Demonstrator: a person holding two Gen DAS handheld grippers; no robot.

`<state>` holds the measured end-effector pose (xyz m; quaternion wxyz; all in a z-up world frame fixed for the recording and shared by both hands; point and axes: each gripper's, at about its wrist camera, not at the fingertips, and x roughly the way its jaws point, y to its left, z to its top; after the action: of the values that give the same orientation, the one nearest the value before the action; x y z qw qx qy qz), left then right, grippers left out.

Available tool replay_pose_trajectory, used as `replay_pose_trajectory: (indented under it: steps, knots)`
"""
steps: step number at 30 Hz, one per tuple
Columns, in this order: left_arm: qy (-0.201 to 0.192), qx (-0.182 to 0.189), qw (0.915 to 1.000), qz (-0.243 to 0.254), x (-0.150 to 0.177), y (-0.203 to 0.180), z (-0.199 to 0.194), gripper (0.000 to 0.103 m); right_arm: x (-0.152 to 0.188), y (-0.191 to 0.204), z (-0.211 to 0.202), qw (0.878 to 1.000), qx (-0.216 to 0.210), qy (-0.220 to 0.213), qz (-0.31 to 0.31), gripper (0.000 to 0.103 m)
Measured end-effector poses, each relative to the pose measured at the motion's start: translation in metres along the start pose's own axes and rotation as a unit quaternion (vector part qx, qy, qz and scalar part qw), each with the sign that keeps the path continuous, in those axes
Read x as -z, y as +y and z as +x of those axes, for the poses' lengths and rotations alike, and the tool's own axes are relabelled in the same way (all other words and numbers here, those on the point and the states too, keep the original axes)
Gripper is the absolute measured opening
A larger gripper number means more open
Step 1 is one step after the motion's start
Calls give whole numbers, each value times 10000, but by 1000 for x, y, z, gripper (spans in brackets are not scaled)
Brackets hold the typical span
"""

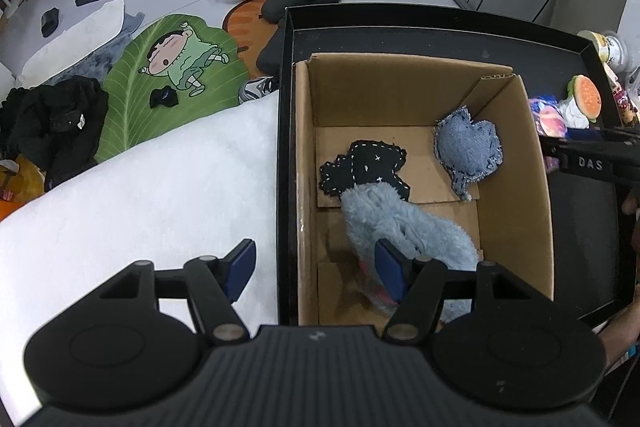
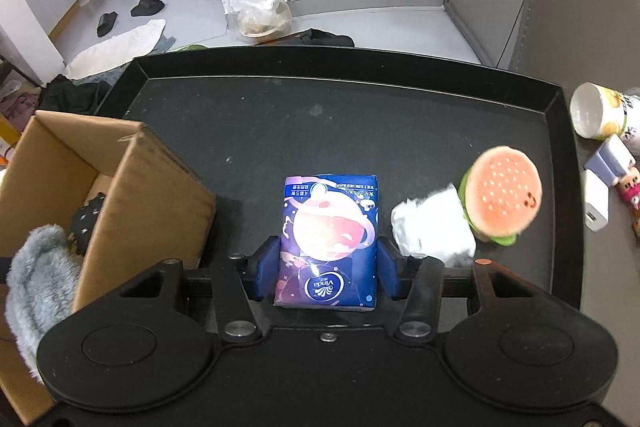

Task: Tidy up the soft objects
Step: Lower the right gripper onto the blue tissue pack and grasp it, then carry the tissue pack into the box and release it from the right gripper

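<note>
The left gripper (image 1: 316,273) hangs above the near-left edge of the cardboard box (image 1: 516,187), and its jaws are spread wide with nothing between them. One blue pad is over the white blanket (image 1: 140,195), the other is over the box. Just under that pad lies a fluffy light-blue toy (image 1: 396,223) on the box floor. Its far end covers a corner of a black cloth piece (image 1: 364,163) with white stitches. A little farther, near the right wall of the box, lies a denim cushion (image 1: 468,147), apart from the other two.

The right gripper (image 2: 326,273) holds a blue tissue pack (image 2: 330,239) between its pads; both pads press on the sides of the pack. The pack reaches forward over the black tray (image 2: 360,119), but I cannot tell if it touches the tray. Just to the right of it lies a white crumpled packet (image 2: 434,227), and a burger toy (image 2: 502,195) leans against this packet. The box stands at the left side of the same tray.

Beyond the tray's right rim there are a tipped cup (image 2: 596,111) and a white charger (image 2: 596,203). Far behind, on the floor, lie a green leaf mat (image 1: 168,75), a clear plastic bag (image 2: 260,11) and black slippers (image 2: 128,13).
</note>
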<state>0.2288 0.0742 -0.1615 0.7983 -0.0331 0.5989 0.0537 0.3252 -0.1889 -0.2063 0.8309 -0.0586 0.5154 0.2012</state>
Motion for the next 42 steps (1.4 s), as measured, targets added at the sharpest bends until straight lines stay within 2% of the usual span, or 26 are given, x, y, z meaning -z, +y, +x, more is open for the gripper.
replay_pose_trajectory:
  steps: [12, 18, 21, 33, 42]
  knots:
    - [-79, 81, 9998, -140, 17, 12, -12, 64, 16, 4, -35, 9998, 101, -60, 184, 50]
    - [-85, 155, 9997, -168, 30, 15, -12, 64, 15, 15, -55, 9996, 121, -217, 124, 50]
    - [-113, 71, 9998, -161, 33, 14, -11, 64, 13, 19, -63, 9995, 129, -280, 77, 50]
    - [-301, 262, 9985, -370, 46, 27, -12, 64, 5, 46, -89, 9986, 77, -520, -101, 50]
    - [-374, 354, 9980, -372, 53, 29, -7, 56, -8, 75, -95, 9980, -25, -558, -311, 50]
